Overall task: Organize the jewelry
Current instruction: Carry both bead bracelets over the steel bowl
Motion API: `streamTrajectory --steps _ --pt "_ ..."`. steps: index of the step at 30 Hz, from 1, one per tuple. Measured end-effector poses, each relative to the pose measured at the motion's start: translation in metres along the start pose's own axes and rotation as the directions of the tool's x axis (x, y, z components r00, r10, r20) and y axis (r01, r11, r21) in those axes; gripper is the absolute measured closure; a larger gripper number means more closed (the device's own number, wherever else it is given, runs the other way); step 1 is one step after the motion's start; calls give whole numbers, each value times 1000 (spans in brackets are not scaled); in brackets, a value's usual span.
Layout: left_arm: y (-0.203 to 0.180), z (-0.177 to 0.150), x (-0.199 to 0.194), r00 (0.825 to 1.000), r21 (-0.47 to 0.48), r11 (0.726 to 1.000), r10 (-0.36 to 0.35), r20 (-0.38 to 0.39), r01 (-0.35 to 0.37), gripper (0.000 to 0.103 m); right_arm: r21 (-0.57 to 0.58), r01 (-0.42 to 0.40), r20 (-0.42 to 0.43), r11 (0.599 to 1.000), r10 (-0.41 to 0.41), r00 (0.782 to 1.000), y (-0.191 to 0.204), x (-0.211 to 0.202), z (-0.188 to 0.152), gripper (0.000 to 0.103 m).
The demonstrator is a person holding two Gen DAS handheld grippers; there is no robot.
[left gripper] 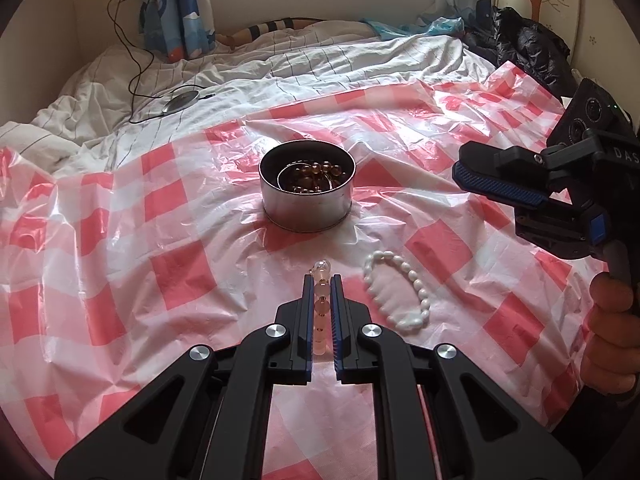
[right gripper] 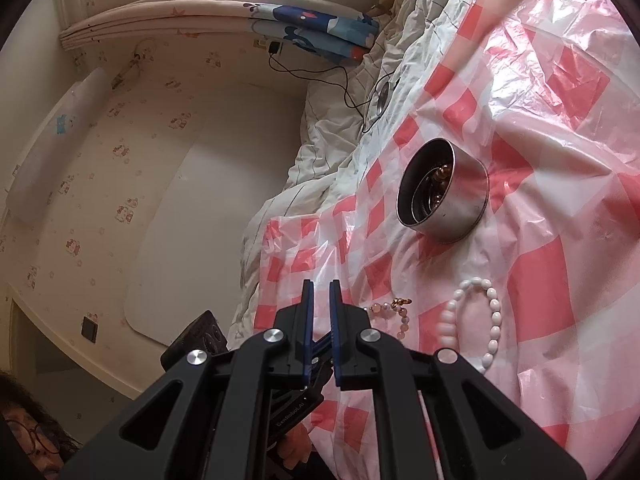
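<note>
A round metal tin [left gripper: 307, 191] holding brown beaded jewelry stands on the red-and-white checked plastic sheet [left gripper: 120, 240]. My left gripper [left gripper: 322, 280] is shut on a pink bead bracelet [left gripper: 322, 292], close to the sheet, in front of the tin. A white bead bracelet [left gripper: 396, 294] lies just right of it. My right gripper [left gripper: 464, 168] hovers at the right, above the sheet, jaws nearly together and empty. In the right wrist view, my right gripper [right gripper: 321, 286] is tilted; the tin [right gripper: 444, 190], pink bracelet [right gripper: 390, 312] and white bracelet [right gripper: 476, 320] show.
The sheet covers a rumpled white striped bed quilt [left gripper: 240, 68]. A round grey charger pad [left gripper: 182, 100] with a black cable lies at the back left. Dark clothing [left gripper: 528, 48] is piled at the back right. A wall [right gripper: 160, 160] runs along the bed's left side.
</note>
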State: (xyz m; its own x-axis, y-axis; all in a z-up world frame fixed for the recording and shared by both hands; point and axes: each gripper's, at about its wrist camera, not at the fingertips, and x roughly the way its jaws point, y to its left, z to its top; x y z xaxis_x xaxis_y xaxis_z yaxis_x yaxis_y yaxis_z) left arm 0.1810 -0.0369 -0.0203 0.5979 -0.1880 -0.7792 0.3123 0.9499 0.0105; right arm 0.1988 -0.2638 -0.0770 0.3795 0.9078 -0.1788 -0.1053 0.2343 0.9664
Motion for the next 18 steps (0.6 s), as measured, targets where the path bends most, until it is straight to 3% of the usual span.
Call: streamTrajectory --steps 3,5,6,7,8,10,12,15,17,18 --pt "1 2 2 1000 -3 1000 1 -2 -1 96 -5 26 -4 1000 -26 1000 -1 1 2 94" --pt "6 3 5 1000 -25 1000 -15 -11 15 96 -34 101 -31 994 -102 994 0 6 3 92" --pt "10 3 6 1000 -40 999 -24 -16 24 96 -54 150 -44 987 -153 987 0 8 4 78" --pt "14 3 8 999 -54 998 -29 -20 28 96 -85 225 -59 971 -231 971 0 12 4 52" --pt "18 3 9 999 -65 997 -32 -22 30 96 -120 297 -69 947 -307 949 0 16 3 46" --pt "26 3 10 999 -89 995 -38 -25 36 96 -196 414 -75 889 -434 898 -3 26 -1 46" --pt "33 3 11 999 -108 993 -41 -23 38 96 -250 475 -95 844 -510 855 -7 37 -5 46" --pt "41 6 12 999 -127 991 -49 -19 46 96 -324 529 -90 785 -582 808 -11 51 -9 46" --pt "42 8 13 999 -128 991 -47 -19 45 96 -396 591 -63 703 -662 746 -12 64 -11 46" --pt "42 8 13 999 -128 991 -48 -18 45 96 -433 622 -56 652 -708 704 -15 72 -13 46"
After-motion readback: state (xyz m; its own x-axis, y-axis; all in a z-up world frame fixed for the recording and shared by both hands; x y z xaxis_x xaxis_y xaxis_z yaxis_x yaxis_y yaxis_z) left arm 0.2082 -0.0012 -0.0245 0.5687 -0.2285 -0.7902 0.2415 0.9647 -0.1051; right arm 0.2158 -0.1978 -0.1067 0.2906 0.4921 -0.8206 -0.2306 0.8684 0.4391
